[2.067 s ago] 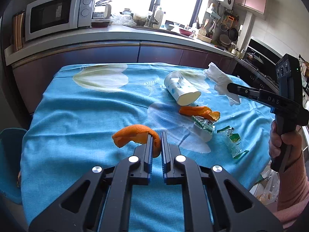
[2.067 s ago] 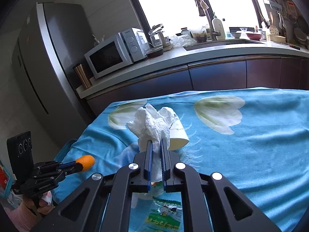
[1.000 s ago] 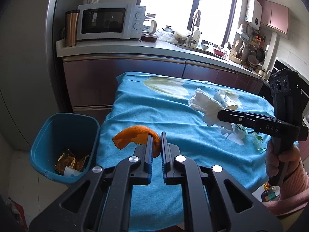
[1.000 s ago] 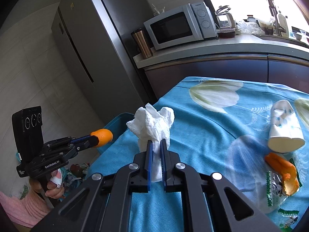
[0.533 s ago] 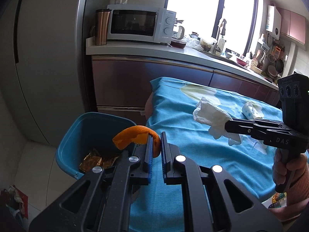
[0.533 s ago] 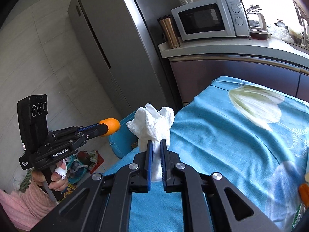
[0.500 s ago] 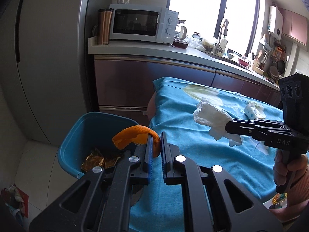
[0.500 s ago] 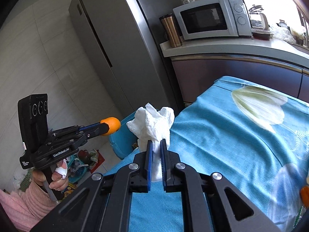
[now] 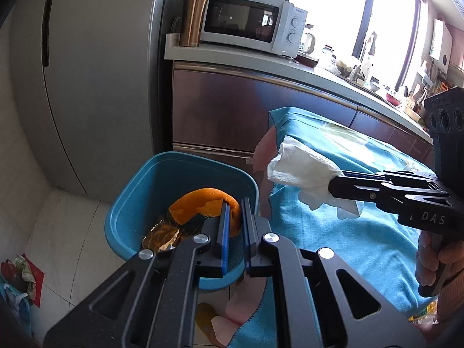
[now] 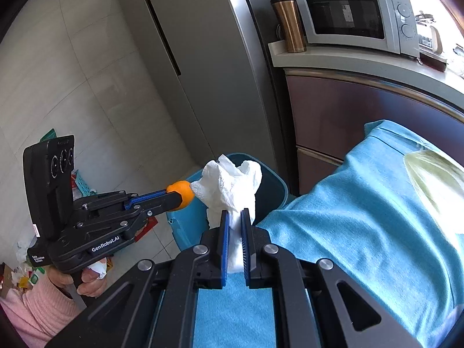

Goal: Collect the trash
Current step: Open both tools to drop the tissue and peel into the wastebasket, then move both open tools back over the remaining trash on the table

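Note:
My left gripper (image 9: 235, 206) is shut on a piece of orange peel (image 9: 203, 204) and holds it over the open blue trash bin (image 9: 136, 191), which has brown wrappers inside. My right gripper (image 10: 234, 214) is shut on a crumpled white tissue (image 10: 229, 184) and holds it over the left edge of the table, just right of the bin (image 10: 272, 179). In the right wrist view the left gripper (image 10: 181, 195) with the peel (image 10: 182, 194) almost touches the tissue. The tissue also shows in the left wrist view (image 9: 301, 171).
A table with a blue tulip cloth (image 9: 348, 232) stands right of the bin. Behind are a grey fridge (image 9: 95, 72), brown cabinets (image 9: 220, 110), a microwave (image 9: 249, 23) and a copper mug (image 9: 192, 18). Litter lies on the floor at left (image 9: 23, 275).
Both grippers have swung left off the table toward the bin. The peel now hangs over the bin's opening and the tissue has come to the table's edge beside it.

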`<move>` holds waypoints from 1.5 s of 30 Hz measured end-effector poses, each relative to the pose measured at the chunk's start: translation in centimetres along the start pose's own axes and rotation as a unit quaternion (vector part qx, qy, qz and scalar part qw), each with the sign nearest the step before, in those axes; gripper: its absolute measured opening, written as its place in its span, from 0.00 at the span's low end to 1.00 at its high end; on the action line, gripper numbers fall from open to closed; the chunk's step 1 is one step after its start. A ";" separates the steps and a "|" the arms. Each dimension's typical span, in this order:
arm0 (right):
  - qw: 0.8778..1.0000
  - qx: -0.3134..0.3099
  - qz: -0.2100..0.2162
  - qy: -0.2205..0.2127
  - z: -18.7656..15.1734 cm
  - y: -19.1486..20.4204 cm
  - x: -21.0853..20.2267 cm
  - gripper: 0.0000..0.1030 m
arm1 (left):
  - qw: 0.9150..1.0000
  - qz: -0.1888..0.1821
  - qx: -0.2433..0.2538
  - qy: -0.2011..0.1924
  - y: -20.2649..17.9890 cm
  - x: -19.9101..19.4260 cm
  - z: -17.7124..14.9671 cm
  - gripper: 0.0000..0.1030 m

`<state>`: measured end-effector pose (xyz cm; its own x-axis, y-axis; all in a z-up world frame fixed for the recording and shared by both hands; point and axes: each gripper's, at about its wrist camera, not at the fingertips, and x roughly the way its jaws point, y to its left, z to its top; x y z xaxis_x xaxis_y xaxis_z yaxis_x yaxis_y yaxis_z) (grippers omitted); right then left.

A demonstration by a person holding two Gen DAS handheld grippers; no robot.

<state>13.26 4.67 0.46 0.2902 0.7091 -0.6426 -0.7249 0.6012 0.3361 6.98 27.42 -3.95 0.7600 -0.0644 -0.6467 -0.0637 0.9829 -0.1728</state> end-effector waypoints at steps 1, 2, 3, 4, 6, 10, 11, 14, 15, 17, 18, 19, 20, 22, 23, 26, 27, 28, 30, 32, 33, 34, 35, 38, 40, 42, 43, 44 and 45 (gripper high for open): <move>1.000 0.000 0.000 0.005 0.3 0.1 0.6 0.07 | 1.000 0.001 -0.004 0.004 0.3 0.4 -0.1 0.08; 1.000 -0.001 -0.002 0.008 0.5 0.1 1.1 0.07 | 1.000 0.002 -0.006 0.008 0.4 0.8 -0.1 0.08; 1.000 -0.002 -0.003 0.013 0.7 0.2 1.7 0.07 | 1.000 0.004 -0.008 0.011 0.6 1.1 -0.2 0.08; 1.000 -0.003 -0.001 0.019 0.9 0.3 2.2 0.07 | 1.000 0.005 -0.009 0.014 0.7 1.5 -0.3 0.08; 1.000 -0.007 -0.002 0.029 1.1 0.6 3.2 0.07 | 1.000 0.008 -0.012 0.021 1.0 2.3 -0.6 0.08; 0.999 -0.010 -0.007 0.049 1.6 0.9 5.6 0.07 | 0.999 0.013 -0.013 0.038 1.4 3.9 -0.8 0.08; 0.998 -0.009 -0.008 0.054 1.8 0.9 6.2 0.07 | 0.999 0.014 -0.014 0.042 1.5 4.3 -0.9 0.08; 0.998 -0.005 -0.013 0.063 2.0 0.9 7.6 0.07 | 0.998 0.019 -0.017 0.052 1.8 5.5 -1.2 0.08; 0.998 -0.002 -0.013 0.065 2.0 0.9 8.0 0.08 | 0.998 0.020 -0.020 0.055 1.9 5.8 -1.3 0.08; 0.997 0.003 -0.016 0.070 2.1 0.9 8.6 0.09 | 0.998 0.018 -0.026 0.062 2.1 6.4 -1.5 0.09; 0.997 0.005 -0.015 0.073 2.2 0.9 9.0 0.11 | 0.997 0.017 -0.029 0.064 2.2 6.7 -1.6 0.09; 0.997 0.007 -0.015 0.077 2.2 0.8 9.2 0.11 | 0.997 0.016 -0.031 0.067 2.3 7.0 -1.6 0.09; 0.997 0.010 -0.017 0.079 2.2 0.6 9.4 0.14 | 0.997 0.016 -0.033 0.070 2.4 7.4 -1.5 0.09; 0.996 0.017 -0.016 0.083 2.2 0.4 9.8 0.16 | 0.997 0.014 -0.039 0.073 2.5 8.0 -1.6 0.10; 0.996 0.020 -0.016 0.084 2.2 0.2 10.0 0.16 | 0.996 0.013 -0.041 0.074 2.5 8.2 -1.7 0.12; 0.996 0.027 -0.016 0.083 2.1 -0.2 10.0 0.17 | 0.996 0.010 -0.048 0.073 2.6 8.6 -1.8 0.14; 0.996 0.028 -0.015 0.084 2.0 -0.3 9.9 0.17 | 0.996 0.009 -0.050 0.073 2.6 8.6 -1.8 0.15; 0.996 0.029 -0.016 0.082 1.9 -0.5 9.9 0.17 | 0.996 0.009 -0.053 0.072 2.7 8.6 -1.9 0.19; 0.996 0.031 -0.014 0.077 1.6 -0.6 9.1 0.17 | 0.996 0.008 -0.052 0.067 2.6 8.3 -1.9 0.20; 0.997 0.033 -0.011 0.071 1.3 -0.9 8.3 0.17 | 0.997 0.007 -0.051 0.063 2.5 8.0 -1.9 0.20; 0.997 0.034 -0.010 0.066 1.1 -1.0 7.7 0.17 | 0.997 0.006 -0.050 0.060 2.3 7.7 -1.8 0.20; 0.997 0.035 -0.008 0.062 0.9 -1.1 7.1 0.17 | 0.997 0.006 -0.049 0.056 2.1 7.4 -1.8 0.20; 0.998 0.034 -0.006 0.057 0.7 -1.1 6.5 0.17 | 0.998 0.006 -0.047 0.051 1.9 7.1 -1.7 0.20; 0.999 0.030 -0.006 0.041 -0.2 -1.3 4.1 0.17 | 0.999 0.002 -0.036 0.032 0.9 5.6 -1.6 0.25; 0.999 0.026 -0.009 0.030 -1.0 -1.4 2.4 0.18 | 1.000 -0.004 -0.024 0.019 -0.2 4.6 -1.4 0.27; 0.999 0.026 -0.014 0.016 -1.8 -1.7 0.4 0.21 | 1.000 -0.012 -0.009 0.007 -1.5 3.6 -1.4 0.29; 0.999 0.027 -0.016 0.009 -2.3 -1.9 -0.6 0.21 | 1.000 -0.017 -0.004 0.003 -2.2 3.2 -1.4 0.29; 0.999 0.027 -0.020 0.002 -2.7 -2.1 -1.6 0.22 | 1.000 -0.025 0.002 -0.002 -2.9 2.8 -1.4 0.29; 0.999 0.029 -0.025 -0.005 -3.1 -2.4 -2.7 0.22 | 0.999 -0.033 0.008 -0.006 -3.7 2.4 -1.4 0.29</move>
<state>12.27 0.21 -0.76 0.3313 0.6808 -0.6532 -0.6723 0.6561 0.3429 8.13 23.44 -5.87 0.7696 -0.1270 -0.6258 -0.0036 0.9791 -0.2031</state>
